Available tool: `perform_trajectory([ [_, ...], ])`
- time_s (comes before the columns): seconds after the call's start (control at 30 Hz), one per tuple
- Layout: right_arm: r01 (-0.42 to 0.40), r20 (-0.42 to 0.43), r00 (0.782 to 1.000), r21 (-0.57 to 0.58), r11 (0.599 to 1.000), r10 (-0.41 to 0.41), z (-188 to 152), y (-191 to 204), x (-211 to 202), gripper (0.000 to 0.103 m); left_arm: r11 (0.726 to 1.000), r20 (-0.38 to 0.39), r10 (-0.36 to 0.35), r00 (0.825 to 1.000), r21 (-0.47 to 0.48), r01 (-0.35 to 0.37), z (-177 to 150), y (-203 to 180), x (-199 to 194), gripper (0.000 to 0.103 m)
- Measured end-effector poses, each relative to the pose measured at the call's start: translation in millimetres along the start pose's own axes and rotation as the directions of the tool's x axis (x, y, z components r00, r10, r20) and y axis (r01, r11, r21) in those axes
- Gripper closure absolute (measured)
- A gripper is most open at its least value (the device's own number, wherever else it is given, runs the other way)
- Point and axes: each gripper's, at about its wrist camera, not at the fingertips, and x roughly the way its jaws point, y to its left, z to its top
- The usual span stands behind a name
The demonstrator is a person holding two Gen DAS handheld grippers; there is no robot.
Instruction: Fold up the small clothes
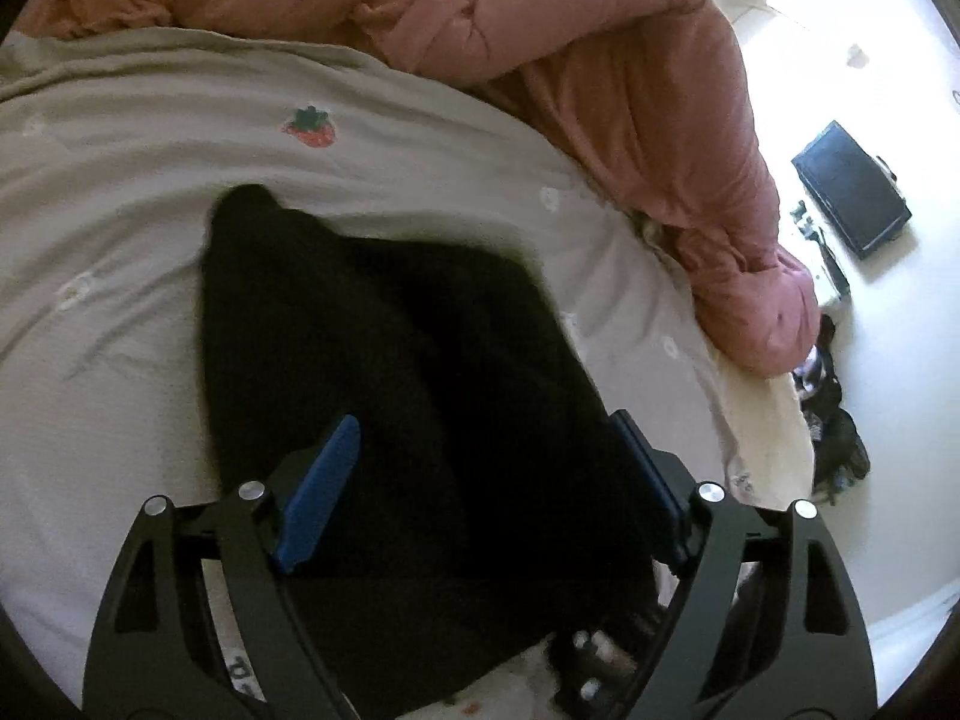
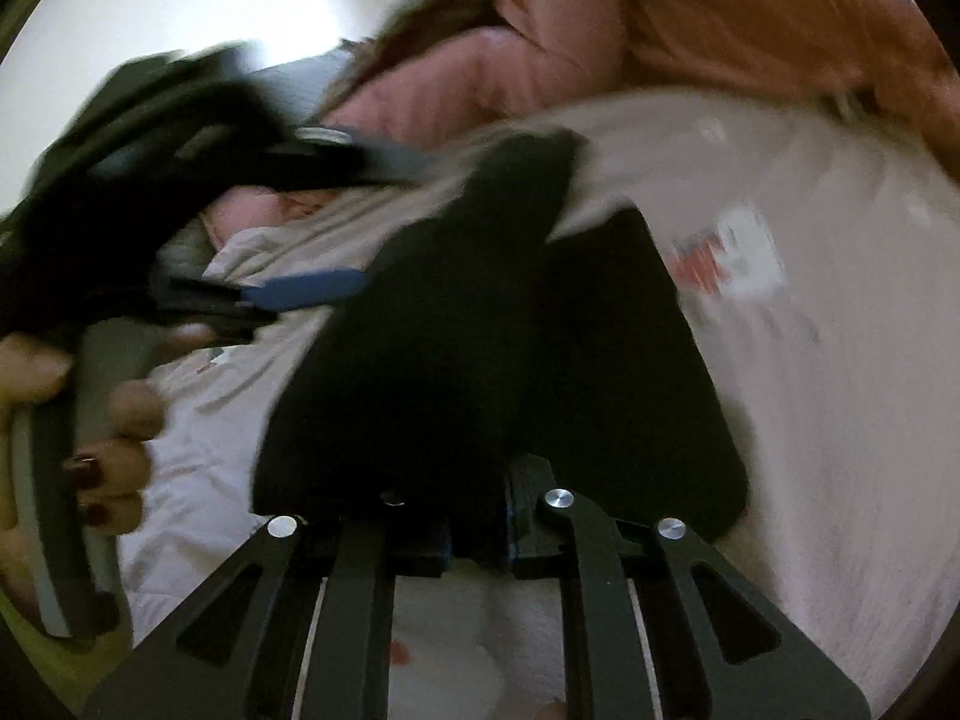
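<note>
Black garment (image 1: 372,324): a matte, dark piece of clothing with soft rounded edges and a narrow tab at its far end; you have it lying on the bed sheet, directly under both of your tools. Its exact type is too dark to tell.
Bed sheet (image 1: 120,180): pale beige-grey cotton, creased in long shallow ripples, printed with a small strawberry (image 1: 310,126) and faint white flowers.
Duvet (image 1: 600,60): puffy salmon-pink quilted bedding, bunched along the far edge of the sheet, well apart from the garment.
Left gripper (image 1: 486,456): your black frame with blue finger pads (image 1: 321,498) is spread wide; the garment lies below the gap, neither pad visibly pinching it.
Right gripper (image 2: 474,540): your fingers are drawn together at the near hem of the garment, and dark cloth sits between the blue-edged pads, so you are clamping it.
Left hand (image 2: 111,438): seen from the right wrist view, blurred, fingers with dark red nails wrapped around the tool's handle, the tool angled in from the left over the sheet.
Floor: pale, with a dark flat rectangular object (image 1: 852,189) lying beyond the bed.
</note>
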Motion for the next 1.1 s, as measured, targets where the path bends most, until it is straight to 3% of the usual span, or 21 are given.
perform_trajectory([
  [0.13, -0.048, -0.018, 0.999, 0.093, 0.994, 0.05, -4.0, -22.1, -8.3, 0.075, 0.988, 0.032, 0.154, 0.988, -0.001, -0.154, -14.0, 26.4, -12.3, 0.027],
  [0.2, -0.059, -0.014, 0.998, 0.116, 0.991, 0.061, -2.0, -27.3, -14.0, 0.067, 0.982, 0.039, 0.187, 0.982, 0.005, -0.187, -23.7, 37.8, -17.0, 0.028],
  [0.27, -0.102, -0.003, 0.995, 0.151, 0.983, 0.104, 1.0, -30.3, -21.3, 0.046, 0.975, 0.032, 0.221, 0.975, 0.024, -0.222, -30.6, 40.1, -15.8, 0.028],
  [0.33, -0.118, 0.011, 0.993, 0.18, 0.976, 0.118, 10.9, -35.0, -25.4, 0.034, 0.971, 0.034, 0.233, 0.972, 0.048, -0.234, -37.7, 43.2, -16.4, 0.028],
  [0.43, -0.115, -0.038, 0.992, 0.183, 0.976, 0.124, 30.8, -39.5, -17.9, 0.025, 0.972, 0.043, 0.224, 0.974, 0.06, -0.226, -42.6, 42.1, -17.2, 0.028],
  [0.53, -0.115, -0.095, 0.987, 0.167, 0.979, 0.132, 57.6, -42.5, 1.9, 0.025, 0.967, 0.048, 0.237, 0.97, 0.085, -0.241, -43.6, 37.1, -16.4, 0.028],
  [0.8, -0.054, -0.188, 0.979, 0.151, 0.987, 0.082, 89.6, -44.7, 53.9, 0.026, 0.95, 0.071, 0.272, 0.96, 0.137, -0.28, -46.7, 26.8, -17.8, 0.028],
  [0.97, -0.026, -0.188, 0.981, 0.082, 0.996, 0.041, 93.4, -39.2, 58.8, 0.051, 0.941, 0.082, 0.289, 0.954, 0.161, -0.299, -48.2, 22.1, -20.4, 0.027],
  [1.1, -0.004, -0.146, 0.989, -0.053, 0.999, -0.004, 94.0, -18.8, 50.0, 0.067, 0.936, 0.086, 0.299, 0.95, 0.168, -0.31, -48.3, 18.9, -21.1, 0.027],
])
